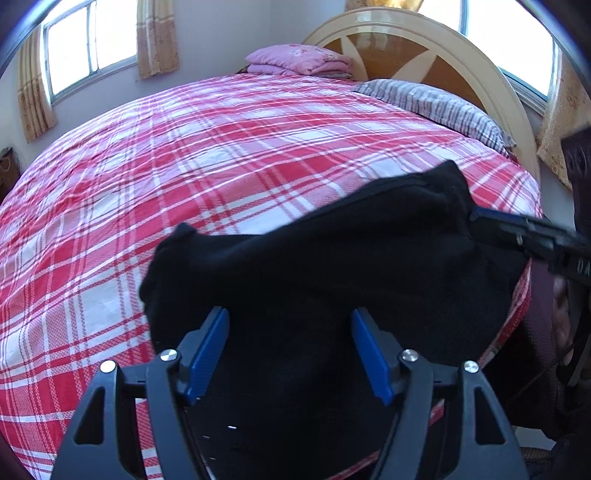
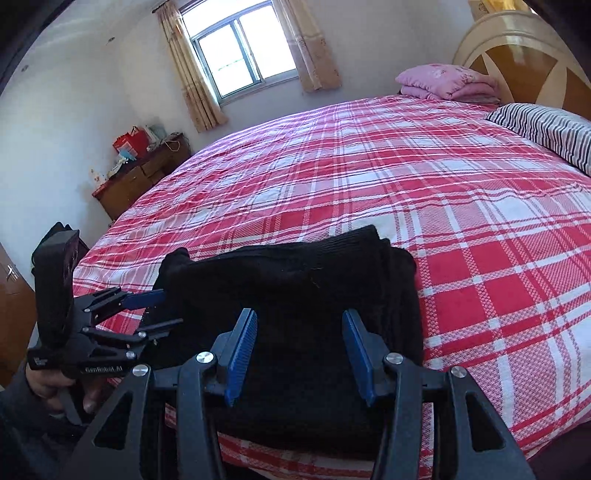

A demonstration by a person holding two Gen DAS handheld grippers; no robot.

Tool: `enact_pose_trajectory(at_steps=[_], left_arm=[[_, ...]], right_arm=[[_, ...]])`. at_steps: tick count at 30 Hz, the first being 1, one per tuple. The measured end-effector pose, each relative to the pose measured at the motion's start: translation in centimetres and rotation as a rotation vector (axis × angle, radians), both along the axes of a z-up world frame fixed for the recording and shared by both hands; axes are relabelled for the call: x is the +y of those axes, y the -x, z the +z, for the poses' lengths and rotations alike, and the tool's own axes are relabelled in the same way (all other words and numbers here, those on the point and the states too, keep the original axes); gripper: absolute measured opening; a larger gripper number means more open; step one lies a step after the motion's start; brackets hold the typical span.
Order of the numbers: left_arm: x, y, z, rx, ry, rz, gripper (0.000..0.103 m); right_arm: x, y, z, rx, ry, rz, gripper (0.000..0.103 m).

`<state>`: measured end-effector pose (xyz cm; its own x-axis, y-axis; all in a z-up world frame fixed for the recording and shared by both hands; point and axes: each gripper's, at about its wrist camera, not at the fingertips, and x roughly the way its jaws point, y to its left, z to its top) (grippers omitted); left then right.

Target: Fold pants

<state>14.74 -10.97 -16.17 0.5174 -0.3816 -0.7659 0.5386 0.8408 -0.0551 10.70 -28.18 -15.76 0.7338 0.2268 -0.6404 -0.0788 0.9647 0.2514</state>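
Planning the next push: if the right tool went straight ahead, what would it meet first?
Most likely the folded black pants, lying directly between and ahead of the open right tool; depth is unclear.

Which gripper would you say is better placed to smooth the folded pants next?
Probably the right gripper: open, centred squarely over the black pants. The left gripper, also open, sits toward their left side.

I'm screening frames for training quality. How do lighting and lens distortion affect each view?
Left wrist view: windows blown out white, glare on the headboard, bed bulging round, pants a detail-less black mass. Right wrist view: window overexposed, same fisheye bulge, pants showing faint ribbing.
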Motion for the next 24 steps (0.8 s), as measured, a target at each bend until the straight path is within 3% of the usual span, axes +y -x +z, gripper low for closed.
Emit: enact_pose_trajectory(at_steps=[2, 6, 9, 12, 15, 17, 20, 24], left_arm=[[-0.7, 0.7, 0.2, -0.01, 0.007, -0.023, 0.071], [-2.9, 1.9, -0.4, -0.043, -0.031, -0.074, 0.082], [-3.8, 2.3, -0.7, -0.078, -0.07, -0.087, 0.082], [-3.0, 2.2, -0.3, -0.056, -0.048, -0.099, 0.082], [-1.1, 2.2, 0.3, -0.054, -0.025, -0.071, 0.083], [0.8, 2.3, 0.3, -0.055, -0.015, -0.035, 0.083], [3.5, 2.6, -0.6, -0.021, -0.013, 0.021, 0.083], [4.8, 3.0, -1.6, 0.013, -0.006, 0.035, 0.083]], right_arm=[[-0.5, 0.2, 1.1, -0.036, 0.021, -0.019, 0.05], [-1.5, -1.4, 2.0, -0.029, -0.017, 0.001, 0.05], [-2.6, -4.3, 0.0, 0.099, -0.084, 0.02, 0.05], [-3.2, -5.4, -0.7, 0.137, -0.082, 0.013, 0.049], [-2.0, -4.8, 0.8, 0.12, 0.021, 0.015, 0.049], [-0.6, -3.9, 2.4, 0.059, 0.092, 0.015, 0.05], [1.7, -4.5, 3.9, 0.047, 0.042, 0.108, 0.05], [8.1, -8.6, 2.5, 0.178, -0.024, 0.314, 0.05]])
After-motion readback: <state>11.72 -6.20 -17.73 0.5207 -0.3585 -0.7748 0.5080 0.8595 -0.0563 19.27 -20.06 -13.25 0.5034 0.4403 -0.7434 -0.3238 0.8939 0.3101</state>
